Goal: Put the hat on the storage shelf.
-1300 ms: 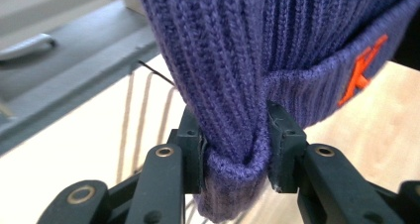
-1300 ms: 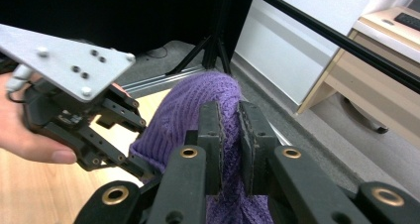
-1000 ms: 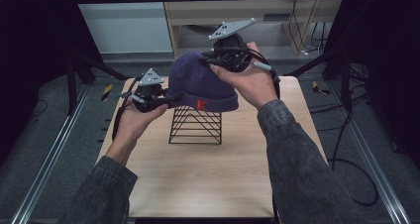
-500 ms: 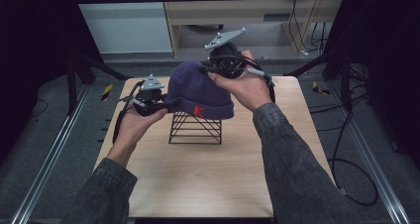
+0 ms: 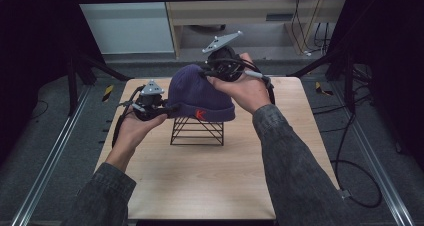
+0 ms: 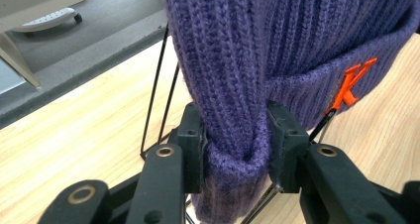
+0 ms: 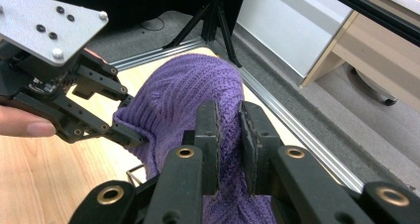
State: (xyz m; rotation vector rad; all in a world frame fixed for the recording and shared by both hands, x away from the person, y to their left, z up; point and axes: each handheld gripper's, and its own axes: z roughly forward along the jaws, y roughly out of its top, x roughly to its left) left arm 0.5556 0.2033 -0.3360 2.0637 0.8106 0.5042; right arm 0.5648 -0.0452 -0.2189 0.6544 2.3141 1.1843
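A purple knit beanie [image 5: 197,93] with an orange K on its cuff rests over a black wire stand [image 5: 197,131] at the middle of the table. My left gripper [image 5: 170,108] is shut on the beanie's cuff at its left side; the left gripper view has the cuff [image 6: 233,149] pinched between both jaws. My right gripper [image 5: 207,75] comes from the back right and is shut on a fold of the beanie's crown [image 7: 228,120]. The right gripper view also has the left gripper [image 7: 119,130] on the cuff.
The light wooden table [image 5: 210,181] sits inside a black frame with metal rails [image 5: 47,171] on the floor at both sides. A wooden desk [image 5: 250,11] stands behind the table. Cables [image 5: 350,161] trail on the floor at right.
Both grippers have brought the beanie down and a little forward, so that it now sits lower over the wire stand. Both stay shut on it.
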